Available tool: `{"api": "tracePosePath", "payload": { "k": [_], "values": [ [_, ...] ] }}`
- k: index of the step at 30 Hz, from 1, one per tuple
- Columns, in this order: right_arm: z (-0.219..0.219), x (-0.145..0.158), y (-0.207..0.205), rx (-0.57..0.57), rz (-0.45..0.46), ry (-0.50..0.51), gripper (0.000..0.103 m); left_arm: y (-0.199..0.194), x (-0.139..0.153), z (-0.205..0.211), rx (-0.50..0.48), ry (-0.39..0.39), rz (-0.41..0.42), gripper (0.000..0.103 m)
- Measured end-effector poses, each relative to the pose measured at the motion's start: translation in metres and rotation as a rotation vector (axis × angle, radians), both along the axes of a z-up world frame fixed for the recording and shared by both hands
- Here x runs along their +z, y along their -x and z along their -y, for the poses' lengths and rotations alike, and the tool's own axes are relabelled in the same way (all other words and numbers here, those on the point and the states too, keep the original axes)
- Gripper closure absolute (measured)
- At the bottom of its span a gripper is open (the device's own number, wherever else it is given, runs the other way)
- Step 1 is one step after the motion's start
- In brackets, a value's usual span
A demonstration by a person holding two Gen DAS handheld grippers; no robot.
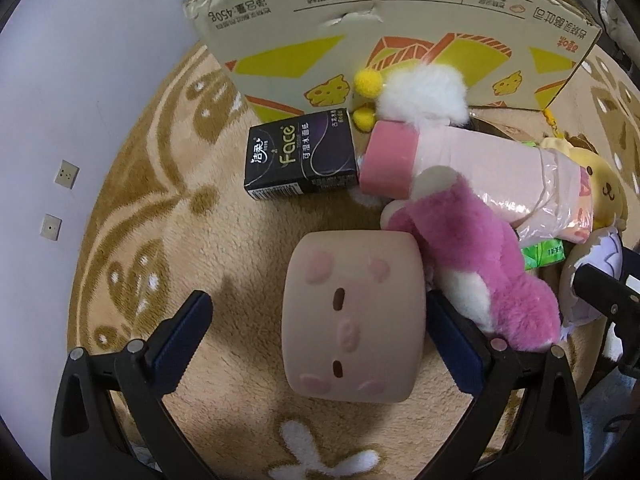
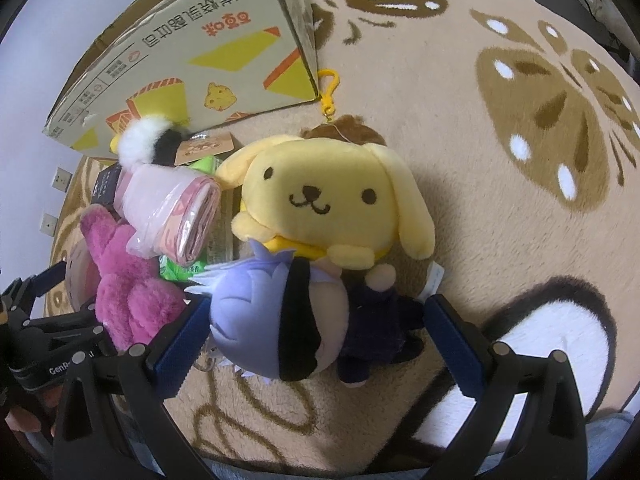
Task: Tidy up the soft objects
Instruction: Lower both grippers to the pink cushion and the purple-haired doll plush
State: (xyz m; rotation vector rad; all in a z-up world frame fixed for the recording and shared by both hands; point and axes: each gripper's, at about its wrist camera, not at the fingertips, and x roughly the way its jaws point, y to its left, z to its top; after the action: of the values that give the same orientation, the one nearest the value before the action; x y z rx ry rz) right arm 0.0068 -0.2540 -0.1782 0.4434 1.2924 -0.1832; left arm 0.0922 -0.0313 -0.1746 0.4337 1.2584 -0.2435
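My left gripper (image 1: 316, 320) is open, its jaws on either side of a beige squishy block with a face (image 1: 354, 312) lying on the rug. To its right lies a pink-and-white plush (image 1: 480, 264), also in the right wrist view (image 2: 132, 296). My right gripper (image 2: 316, 332) is open around a doll with lilac hair and dark clothes (image 2: 280, 320). A yellow dog plush (image 2: 328, 200) lies just beyond it. A pink wrapped roll (image 1: 460, 168) and a black tissue pack (image 1: 300, 160) lie in front of a cardboard box (image 1: 400, 20).
A beige rug with brown patterns (image 2: 520, 160) covers the floor. A white fluffy toy with yellow pompoms (image 1: 420, 92) leans on the box. A green packet (image 1: 544, 254) lies under the plush. A white wall with sockets (image 1: 64, 172) stands left.
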Motion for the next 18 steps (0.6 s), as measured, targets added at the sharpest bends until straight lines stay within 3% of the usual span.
{"api": "tracePosePath", "payload": {
  "k": [10, 14, 18],
  "values": [
    [-0.001, 0.004, 0.007, -0.002, 0.003, 0.012, 0.000, -0.002, -0.004, 0.000, -0.027, 0.083, -0.063, 0.053],
    [-0.002, 0.008, 0.011, -0.011, 0.022, 0.011, 0.000, 0.002, -0.003, 0.004, -0.041, 0.071, -0.054, 0.059],
    [-0.003, 0.013, 0.018, -0.020, 0.059, -0.018, 0.014, 0.002, 0.002, 0.000, -0.018, 0.052, -0.043, 0.063]
  ]
}}
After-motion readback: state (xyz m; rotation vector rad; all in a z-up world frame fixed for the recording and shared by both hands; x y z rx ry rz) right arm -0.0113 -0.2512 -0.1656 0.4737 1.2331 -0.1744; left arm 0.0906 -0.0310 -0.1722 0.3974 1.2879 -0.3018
